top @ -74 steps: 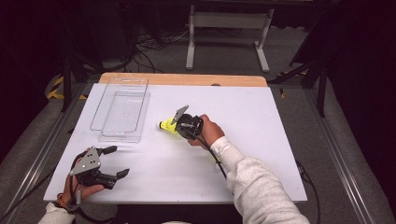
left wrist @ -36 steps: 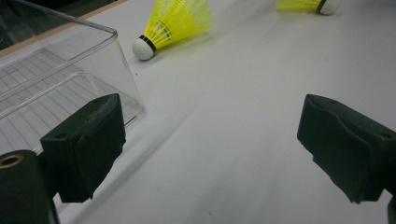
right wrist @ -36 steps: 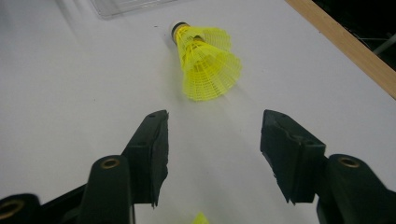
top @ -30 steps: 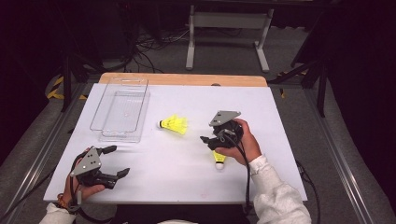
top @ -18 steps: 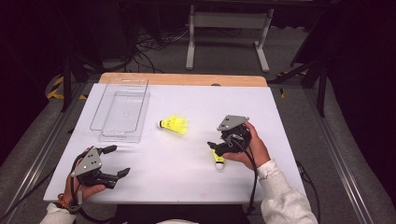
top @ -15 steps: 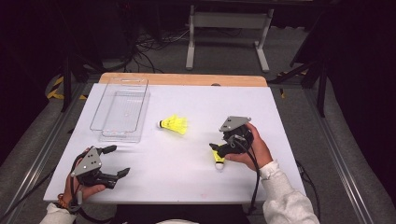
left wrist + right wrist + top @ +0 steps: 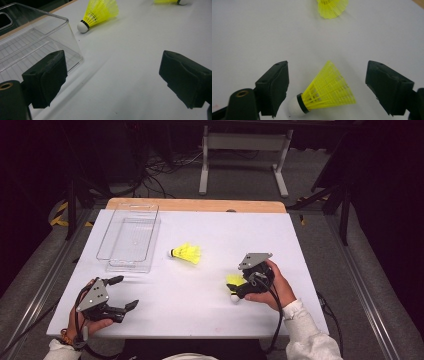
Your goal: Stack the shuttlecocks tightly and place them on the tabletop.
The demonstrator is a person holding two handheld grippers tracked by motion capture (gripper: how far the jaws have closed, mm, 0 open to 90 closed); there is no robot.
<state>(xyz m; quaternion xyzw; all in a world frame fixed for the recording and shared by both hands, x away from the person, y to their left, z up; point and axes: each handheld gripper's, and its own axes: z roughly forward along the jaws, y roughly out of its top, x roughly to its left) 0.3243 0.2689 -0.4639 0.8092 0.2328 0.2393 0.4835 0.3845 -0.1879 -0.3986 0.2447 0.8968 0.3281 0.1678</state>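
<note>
Right tool (image 7: 327, 87): jaws just widened, holding nothing; shuttlecock (image 7: 324, 91) lay loose between them.
Left tool (image 7: 112, 82): open, empty.
Risk: the rounded shuttlecock might roll toward 6 o'clock off the tabletop (image 7: 320, 245).

We see a white bench (image 7: 200, 320) with a bare wooden strip (image 7: 197, 204) along its far edge, standing on a grey floor. Three things lie directly on it. A clear plastic tray (image 7: 131, 239) sits at the far left, its ribbed bottom flat on the white surface. Just right of the tray lies a yellow shuttlecock (image 7: 186, 253) on its side, its white cork tip toward the tray. A second yellow shuttlecock (image 7: 234, 284) lies nearer the front right, also on its side, well apart from the first. We see its cork and black band close up in the right gripper view (image 7: 322, 93).
</note>
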